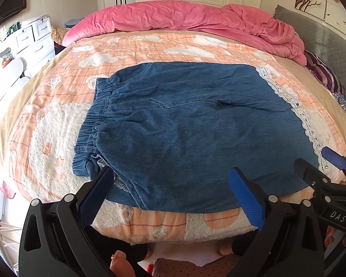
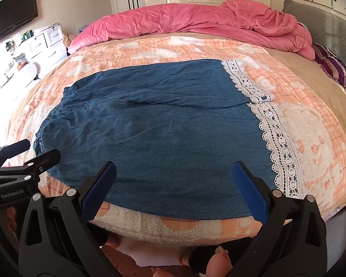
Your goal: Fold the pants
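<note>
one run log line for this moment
pants: flat on bed | left gripper: open, empty | right gripper: open, empty

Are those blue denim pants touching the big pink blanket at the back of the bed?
Apart. In the left wrist view, a wide strip of peach bedspread lies bare between the pants and the pink blanket.

Count of things on and around the bed

One pair of denim pants [image 1: 184, 124], two lace-trimmed leg hems [image 2: 246, 80], one pink duvet [image 1: 184, 16], one peach blanket [image 1: 150, 46], two tongs [image 1: 170, 194] [image 2: 174, 188] with two blue pads [image 1: 245, 198] each, one television [image 2: 12, 20], one white dresser [image 1: 37, 39].
</note>
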The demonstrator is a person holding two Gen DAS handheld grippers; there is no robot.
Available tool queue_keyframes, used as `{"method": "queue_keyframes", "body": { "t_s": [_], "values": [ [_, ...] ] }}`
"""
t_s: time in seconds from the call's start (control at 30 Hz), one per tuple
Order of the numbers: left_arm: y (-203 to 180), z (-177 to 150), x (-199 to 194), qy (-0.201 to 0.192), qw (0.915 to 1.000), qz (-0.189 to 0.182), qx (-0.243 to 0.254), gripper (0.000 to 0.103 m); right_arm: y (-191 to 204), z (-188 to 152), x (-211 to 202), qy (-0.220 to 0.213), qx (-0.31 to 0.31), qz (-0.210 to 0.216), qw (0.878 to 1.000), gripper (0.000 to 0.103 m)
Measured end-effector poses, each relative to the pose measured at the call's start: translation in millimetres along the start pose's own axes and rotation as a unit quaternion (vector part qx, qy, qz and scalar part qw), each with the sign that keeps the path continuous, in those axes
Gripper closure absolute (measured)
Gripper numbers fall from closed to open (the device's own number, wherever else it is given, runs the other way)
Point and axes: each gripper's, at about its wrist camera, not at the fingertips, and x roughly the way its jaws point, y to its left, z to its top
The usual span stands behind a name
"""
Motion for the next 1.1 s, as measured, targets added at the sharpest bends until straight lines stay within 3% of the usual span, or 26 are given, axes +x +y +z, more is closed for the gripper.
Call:
{"method": "queue_keyframes", "body": {
  "t_s": [1.1],
  "values": [
    [0.5, 4.9, 10.9, 0.001, 1.0000, -0.008, -0.003, 0.004, 6.4, 5.4, 12.0, 0.009, -0.014, -0.001, 1.000, 0.008]
  ]
}}
